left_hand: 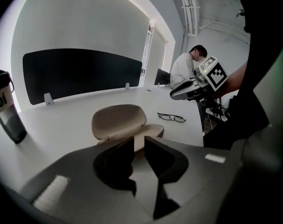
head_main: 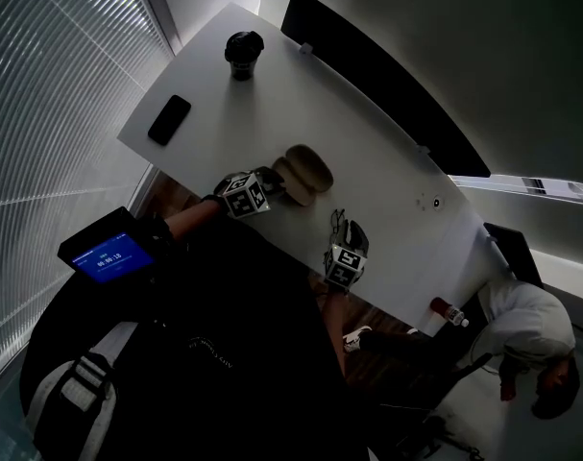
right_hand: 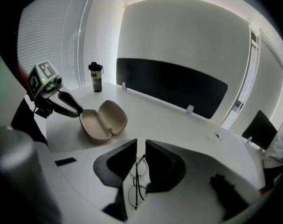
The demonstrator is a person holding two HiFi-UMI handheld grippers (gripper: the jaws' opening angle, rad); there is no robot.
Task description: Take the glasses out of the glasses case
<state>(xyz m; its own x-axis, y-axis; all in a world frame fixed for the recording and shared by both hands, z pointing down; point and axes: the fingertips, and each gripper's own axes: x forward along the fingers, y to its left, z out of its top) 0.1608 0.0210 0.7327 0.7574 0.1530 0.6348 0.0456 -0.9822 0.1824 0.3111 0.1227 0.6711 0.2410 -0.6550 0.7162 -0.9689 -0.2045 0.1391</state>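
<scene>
White table [right_hand: 178, 125], glasses [right_hand: 136, 185] outside open glasses case [right_hand: 103, 120]

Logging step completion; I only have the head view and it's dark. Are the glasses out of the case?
Observer: Yes, the right gripper view shows the glasses lying on the table, outside the glasses case.
Operator: Case empty?
Observer: It lies open, and both halves show bare lining only.
Operator: Right gripper holding them?
Observer: The right gripper has its jaws apart; the glasses show through the gap, not pinched.
</scene>
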